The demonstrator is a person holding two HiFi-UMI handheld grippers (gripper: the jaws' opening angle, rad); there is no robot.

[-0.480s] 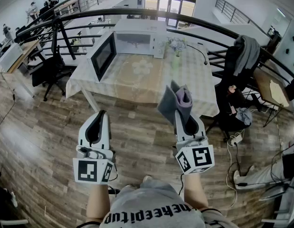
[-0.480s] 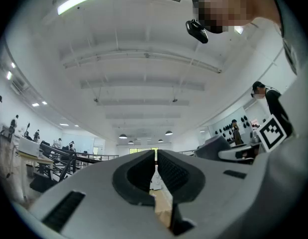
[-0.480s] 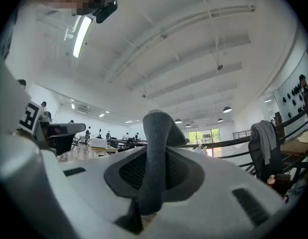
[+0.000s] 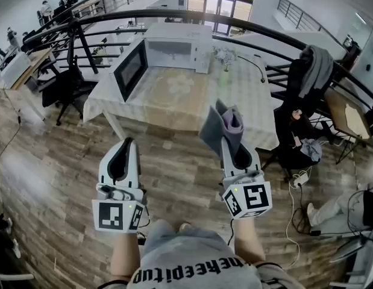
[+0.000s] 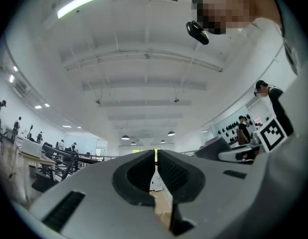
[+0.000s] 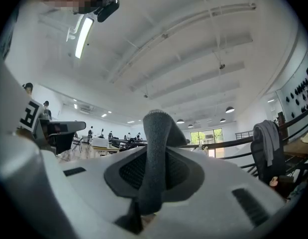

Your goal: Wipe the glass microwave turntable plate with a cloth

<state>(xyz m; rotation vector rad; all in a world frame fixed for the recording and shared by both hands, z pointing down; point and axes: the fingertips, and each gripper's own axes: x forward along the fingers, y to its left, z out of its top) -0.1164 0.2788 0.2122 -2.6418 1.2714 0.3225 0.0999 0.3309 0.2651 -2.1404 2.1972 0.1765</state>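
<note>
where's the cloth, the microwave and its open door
cloth [image 4: 221, 130]: head view, its grey fold
microwave [image 4: 177, 41]: head view, its white body
microwave door [image 4: 131, 70]: head view, its dark window

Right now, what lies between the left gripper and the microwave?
Head view: only wooden floor, then the table's bare front part, separate the left gripper from the microwave.

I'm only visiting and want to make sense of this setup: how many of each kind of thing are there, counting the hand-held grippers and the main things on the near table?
Grippers: 2, the left gripper and the right gripper
Cloths: 1, the grey cloth in the right gripper
Microwaves: 1, the microwave on the table, door open
Vases of flowers: 1, the vase of flowers
Total: 5
</note>
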